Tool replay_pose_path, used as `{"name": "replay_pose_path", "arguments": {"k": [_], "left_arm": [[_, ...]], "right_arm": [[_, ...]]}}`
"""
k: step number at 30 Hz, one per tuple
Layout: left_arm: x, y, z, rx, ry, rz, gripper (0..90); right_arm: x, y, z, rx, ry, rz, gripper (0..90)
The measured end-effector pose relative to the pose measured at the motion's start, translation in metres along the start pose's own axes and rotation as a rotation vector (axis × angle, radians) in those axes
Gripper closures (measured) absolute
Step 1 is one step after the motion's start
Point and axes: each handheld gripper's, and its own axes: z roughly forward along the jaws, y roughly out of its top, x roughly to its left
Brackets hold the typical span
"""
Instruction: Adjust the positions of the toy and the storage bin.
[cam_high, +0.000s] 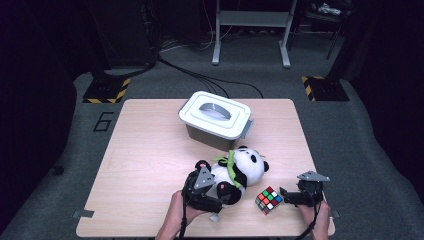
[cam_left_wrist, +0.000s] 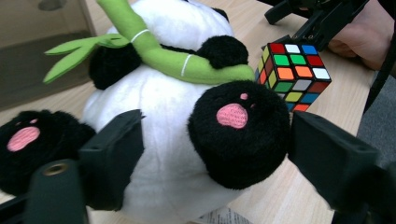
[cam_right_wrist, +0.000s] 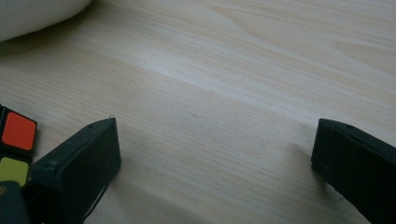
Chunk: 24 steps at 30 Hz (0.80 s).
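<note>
Plush panda (cam_high: 240, 170) lies on its back near the front edge of the wooden table (cam_high: 145, 165), head toward the lidded white storage box (cam_high: 216, 120), feet toward the person. So its long axis runs roughly front-to-back, tilted a little to the right at the head end. A green bamboo stalk (cam_left_wrist: 154, 51) lies across its chest.

Left gripper (cam_high: 207, 192) sits at the foot end, right up against the toy. In the left gripper view the black foot with the pink pad (cam_left_wrist: 240, 133) sits between the two jaws; the right jaw stands just beside it, the left jaw is against the white belly. Jaws are partly closed around the foot, not wide. I can't tell if the pads really press the plush yet; I'd call it open, closing in, not a sure grasp. The other foot (cam_left_wrist: 28, 140) lies outside the jaws, to the left.

Right gripper (cam_high: 300, 196) rests low at the table's front right, jaws wide apart, nothing but bare wood between them. Rubik's cube (cam_high: 268, 200) stands just beside its left jaw, between the two grippers, near the panda's foot but apart from it.

Key relation: the left hand is much nearer, and the panda extends straight ahead of its jaws. Judgement: the foot is the grab point; a lift by it would likely leave the body dangling.
</note>
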Motion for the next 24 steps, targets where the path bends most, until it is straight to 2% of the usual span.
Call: {"name": "replay_pose_path", "arguments": {"k": [4, 7, 10, 14, 21, 24], "left_arm": [[0.0004, -0.0009, 0.0026, -0.015, -0.028, -0.007, 33.1], [0.0013, -0.0019, 0.0015, -0.029, -0.063, 0.003, 47.6], [0.0018, -0.0031, 0.0016, -0.031, -0.086, 0.001, 56.9], [0.0024, -0.0041, 0.0004, -0.033, -0.1, 0.013, 61.5], [0.0037, -0.0056, -0.004, -0.034, -0.091, 0.04, 66.6], [0.0061, -0.0072, -0.0072, -0.027, -0.111, 0.043, 66.9]], "right_arm": [[-0.0001, 0.0, 0.0001, -0.001, 0.0, -0.002, 0.5], [-0.0002, 0.0, 0.0001, -0.001, 0.0, -0.003, 0.4], [0.0, 0.0, 0.0, 0.0, 0.0, -0.001, 0.4], [-0.0003, 0.0, 0.0001, -0.001, 0.0, -0.004, 0.4], [-0.0002, 0.0, 0.0001, -0.001, 0.0, -0.004, 0.4], [-0.0002, 0.0, 0.0001, -0.001, 0.0, -0.004, 0.4]]}}
